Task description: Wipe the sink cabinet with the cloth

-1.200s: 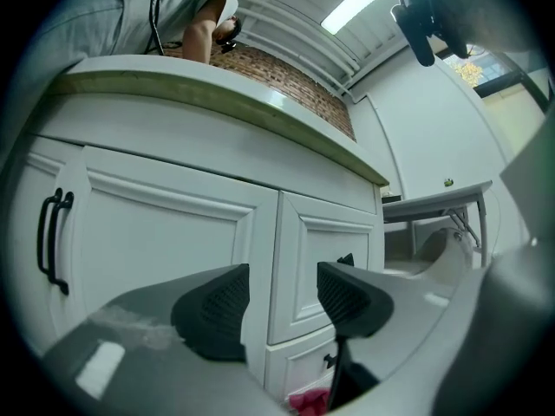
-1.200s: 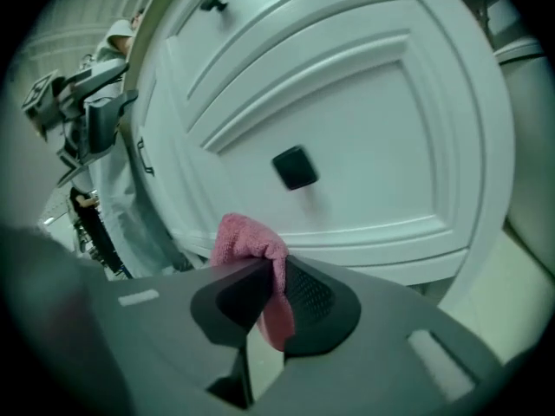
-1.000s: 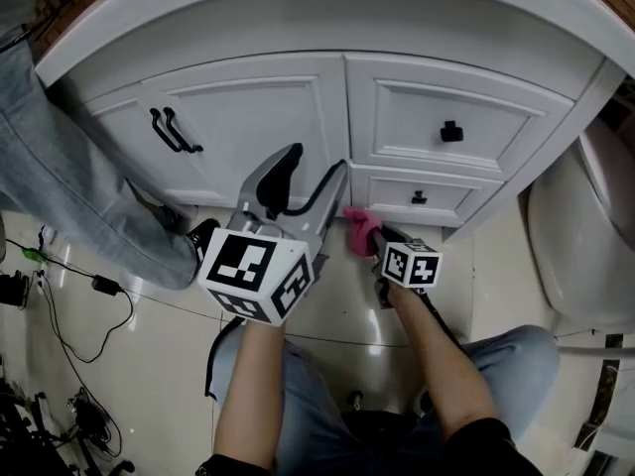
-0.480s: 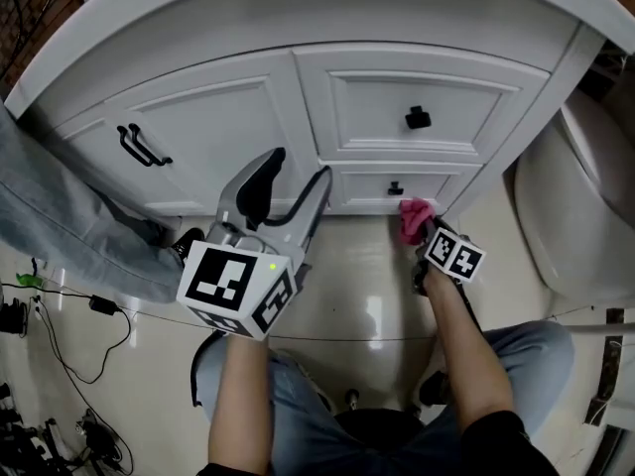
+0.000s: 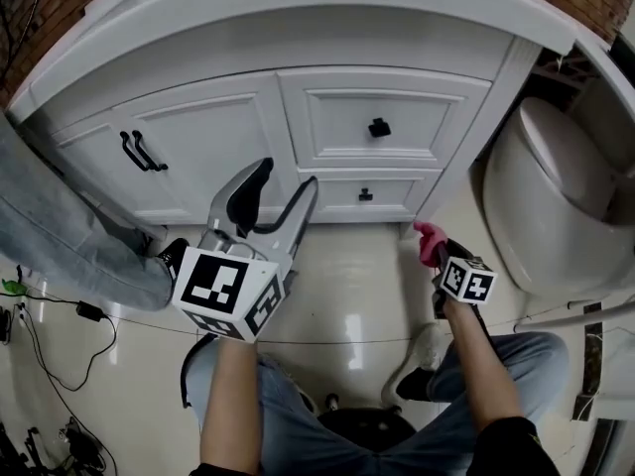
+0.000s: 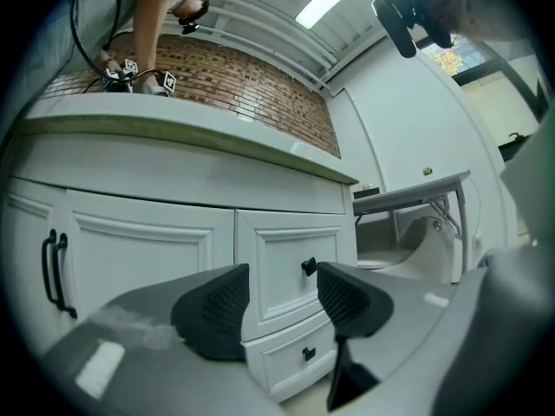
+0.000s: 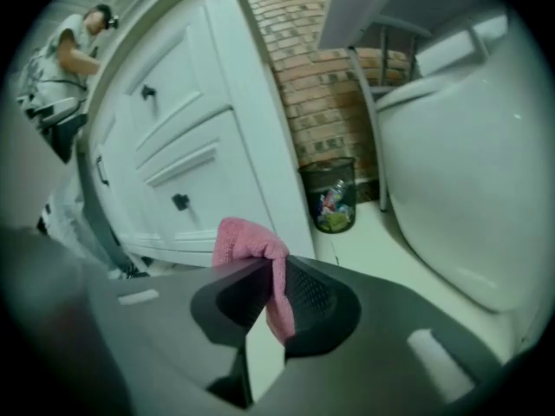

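Pink cloth (image 7: 250,248) clamped in the right gripper (image 7: 273,289), jaws shut on one fold, a bunched end standing up above the tips and a short tail hanging below. Seen low and right of centre in the head view, just off the bottom right corner of the white sink cabinet (image 5: 198,137), close to the floor. Cannot tell whether cloth and paint are touching; looks like a small gap.

Left gripper (image 6: 282,297) at centre-left of the head view, jaws apart with nothing between them, pointed at the drawer fronts and off the work.

Judged to be on the lowest band, near the end of the lower drawer (image 5: 367,194) and the corner post (image 5: 476,127).

To do it well:
- Press the bunched end against the panel, not the hard jaw tips, to spare the paint.
- Tilt the right gripper so more cloth lies flat on the face.
- Wipe in long, overlapping passes, following the recessed mouldings where dirt gathers.
- Work round the small black knob (image 5: 366,195) rather than dragging across it.
- Hold the clamp firm; only a narrow fold is caught and could slip out.
- Mind the toilet (image 5: 541,206) close by at the right.
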### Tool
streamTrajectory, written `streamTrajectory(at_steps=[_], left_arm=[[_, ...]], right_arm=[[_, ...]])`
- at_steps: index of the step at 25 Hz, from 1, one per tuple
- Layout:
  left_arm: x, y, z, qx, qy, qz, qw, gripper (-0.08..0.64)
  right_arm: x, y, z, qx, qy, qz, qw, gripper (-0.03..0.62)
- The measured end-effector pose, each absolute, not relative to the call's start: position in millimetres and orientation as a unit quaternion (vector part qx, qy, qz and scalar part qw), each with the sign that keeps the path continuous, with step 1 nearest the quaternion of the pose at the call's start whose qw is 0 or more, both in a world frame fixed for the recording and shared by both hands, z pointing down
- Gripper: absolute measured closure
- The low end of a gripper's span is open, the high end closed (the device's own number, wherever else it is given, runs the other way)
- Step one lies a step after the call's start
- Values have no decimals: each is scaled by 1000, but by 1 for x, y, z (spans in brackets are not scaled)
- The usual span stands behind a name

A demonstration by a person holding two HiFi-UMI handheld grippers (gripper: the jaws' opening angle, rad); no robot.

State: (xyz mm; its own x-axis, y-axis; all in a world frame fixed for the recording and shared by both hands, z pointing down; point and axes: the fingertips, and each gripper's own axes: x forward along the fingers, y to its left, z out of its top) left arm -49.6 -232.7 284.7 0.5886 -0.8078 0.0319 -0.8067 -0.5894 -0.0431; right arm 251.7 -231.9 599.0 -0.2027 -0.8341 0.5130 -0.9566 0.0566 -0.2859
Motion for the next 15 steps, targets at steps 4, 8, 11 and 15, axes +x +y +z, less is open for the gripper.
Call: streamTrajectory(at_steps=[4,8,11,15], left_arm=[[-48,-205,283,-890,453,-40,33,316],[-54,-180,262,-877,478,-24,52,315],[-55,-159,247,-866,498,1,54,316],[-52,-139,234,-859,506,6,75,316]], right_arm=[[204,-218,504,566,-800,175,91,548],[179,-194,399,549,-831,77,46,548],[167,-168,340,548,-835,-9,45,548],[165,-140,286,546,-837,-39,15,548]])
